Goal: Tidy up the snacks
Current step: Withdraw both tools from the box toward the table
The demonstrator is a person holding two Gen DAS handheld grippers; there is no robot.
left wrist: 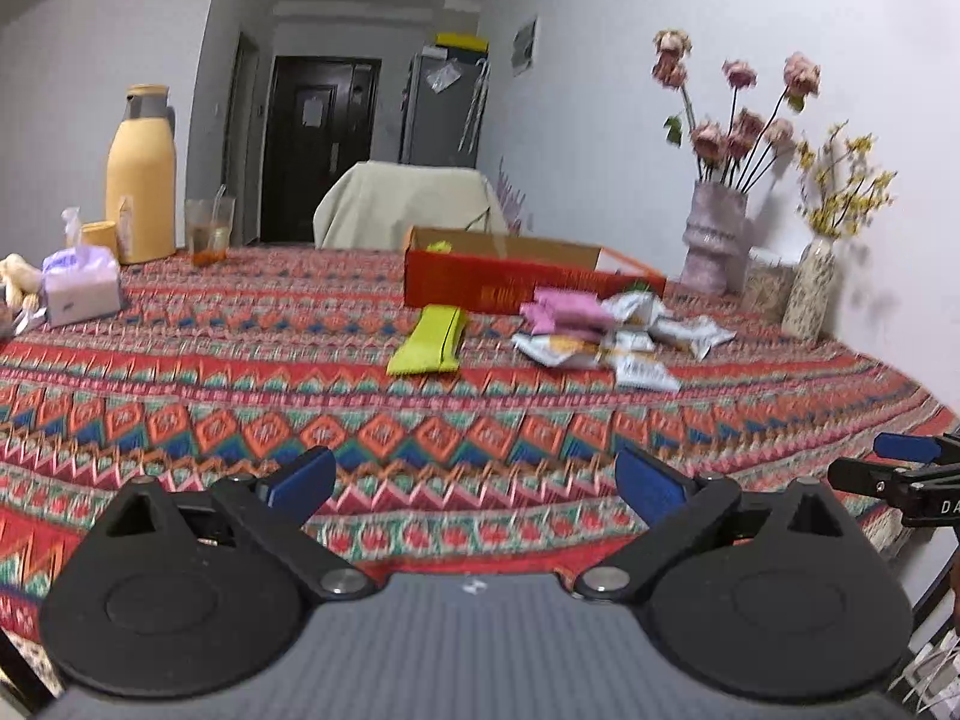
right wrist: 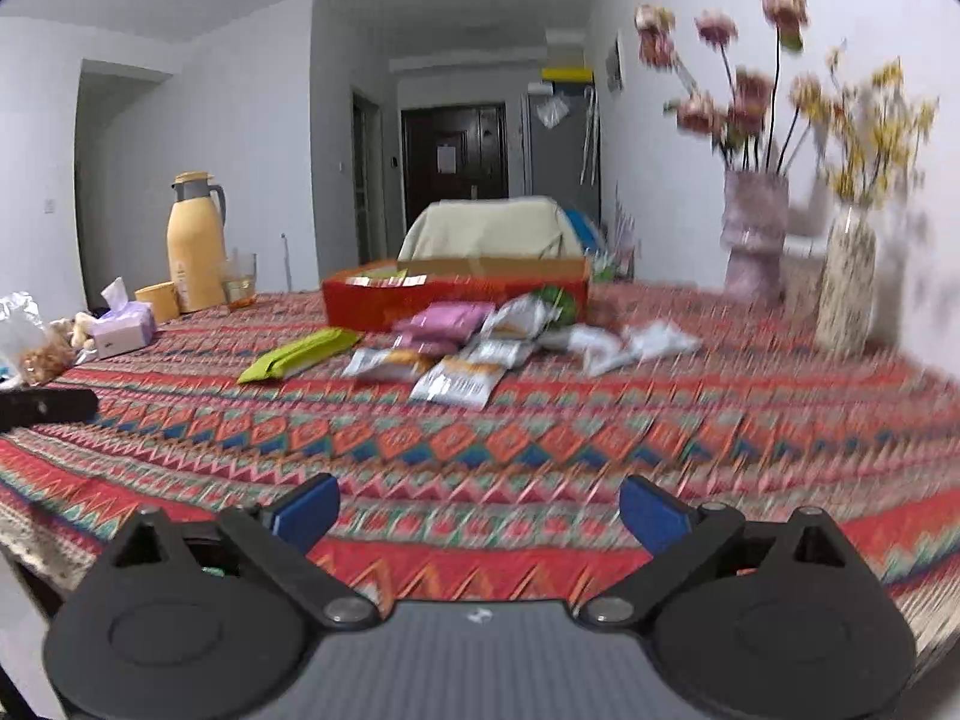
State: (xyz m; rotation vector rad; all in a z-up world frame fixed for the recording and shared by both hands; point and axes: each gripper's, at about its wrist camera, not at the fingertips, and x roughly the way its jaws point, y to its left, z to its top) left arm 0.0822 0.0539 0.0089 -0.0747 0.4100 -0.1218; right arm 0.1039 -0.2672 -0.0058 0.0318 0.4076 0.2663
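1. Left gripper (left wrist: 474, 474) sits nearest the lens, blue pads spread wide, nothing between them, hovering above the near edge of the table.
2. Right gripper (right wrist: 480, 504) is the same: jaws wide apart, empty, over the cloth near the table's front edge; its view is motion-blurred.
3. Tablecloth (left wrist: 240, 360) covers the whole table: woven red, orange, blue and green zigzag and diamond bands.
4. Far left on the table: tissue pack (left wrist: 81, 285), then a tall yellow thermos (left wrist: 141, 180) with a small yellow cup beside it, then a drinking glass (left wrist: 207, 231).
5. Clear bag of nuts (right wrist: 30, 348) lies at the left edge in the right wrist view.
6. Green packet (left wrist: 429, 339) lies flat mid-table, just in front of the box.
7. Red cardboard box (left wrist: 510, 285) stands open toward the back, something green inside; rest of contents unclear.
8. Pink packets (left wrist: 567, 309) rest on a loose heap of white packets (left wrist: 630, 348), right of the green one, touching the box front.
9. Pink vase (left wrist: 714, 234) with dried roses, then a speckled vase (left wrist: 810, 288) with yellow flowers, both against the right wall.
10. Room: white walls, a chair draped in pale cloth behind the table, a grey fridge and a dark door down the hallway.
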